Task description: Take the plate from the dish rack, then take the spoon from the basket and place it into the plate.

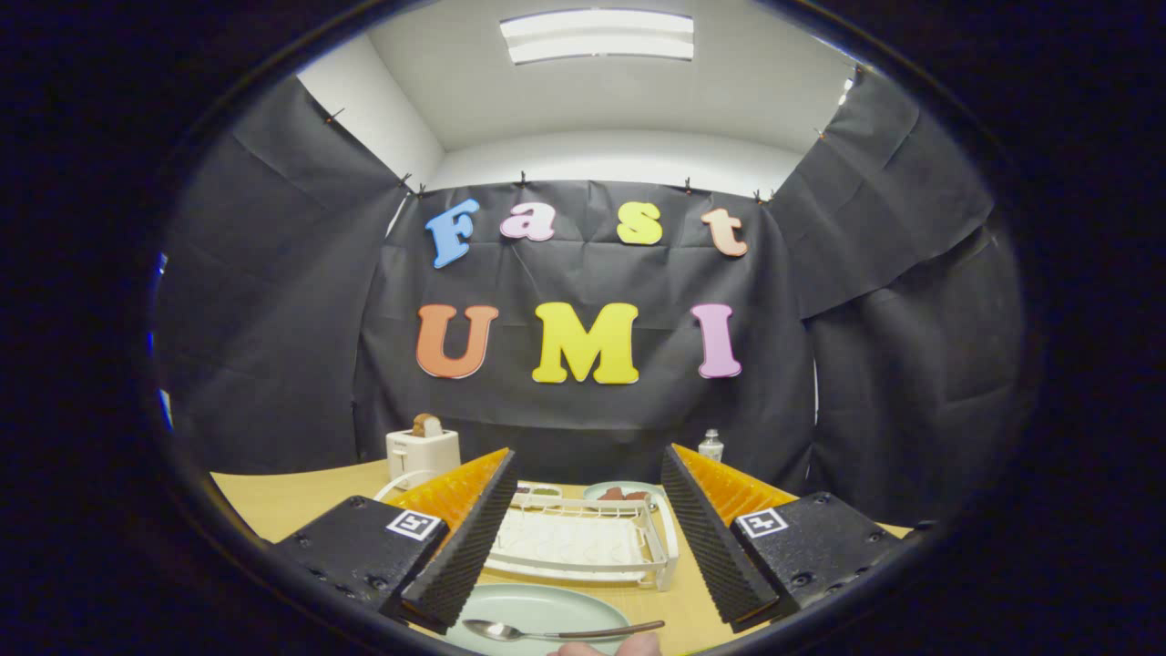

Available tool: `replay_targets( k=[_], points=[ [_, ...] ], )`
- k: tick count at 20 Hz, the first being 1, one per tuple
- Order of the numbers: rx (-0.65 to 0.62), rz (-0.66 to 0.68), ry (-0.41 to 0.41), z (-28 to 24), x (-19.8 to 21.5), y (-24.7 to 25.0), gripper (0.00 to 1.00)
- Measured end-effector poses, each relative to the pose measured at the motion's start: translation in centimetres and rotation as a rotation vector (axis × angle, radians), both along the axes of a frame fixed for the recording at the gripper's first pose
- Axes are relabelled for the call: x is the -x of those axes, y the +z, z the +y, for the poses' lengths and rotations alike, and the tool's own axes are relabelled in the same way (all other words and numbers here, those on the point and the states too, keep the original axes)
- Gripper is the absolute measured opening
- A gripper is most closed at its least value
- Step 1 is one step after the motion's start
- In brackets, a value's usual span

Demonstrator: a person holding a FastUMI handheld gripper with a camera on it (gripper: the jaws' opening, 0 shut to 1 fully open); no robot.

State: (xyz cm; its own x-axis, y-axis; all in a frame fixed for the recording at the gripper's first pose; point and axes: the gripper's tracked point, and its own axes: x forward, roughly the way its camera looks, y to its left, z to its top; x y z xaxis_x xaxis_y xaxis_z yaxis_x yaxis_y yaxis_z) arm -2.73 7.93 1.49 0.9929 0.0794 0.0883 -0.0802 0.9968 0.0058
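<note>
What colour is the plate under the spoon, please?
Pale green plate, under the spoon; gripper view.

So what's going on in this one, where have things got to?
A person's hand-held gripper hovers over a wooden table with its jaws wide open, holding nothing. Between the jaws, close in, a spoon already lies in a pale green plate. Beyond them sits the white dish rack, with a toaster farther back. A fingertip shows by the spoon.
</note>
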Motion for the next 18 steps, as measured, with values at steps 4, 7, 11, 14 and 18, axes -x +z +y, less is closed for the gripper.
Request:
replay_targets(
  k=[4, 7, 11, 14, 18],
  points=[
    [-0.027, 0.025, 0.027, 1.2, -0.3, -0.9, 1.0],
    [-0.04, 0.04, 0.028, 1.1, -0.5, -1.5, 1.0],
    [-0.062, 0.057, 0.01, 1.1, -0.9, -2.1, 1.0],
    [-0.067, 0.07, -0.005, 1.1, -0.9, -2.5, 1.0],
    [-0.054, 0.071, 0.002, 1.6, -0.7, -2.8, 1.0]
  ],
)
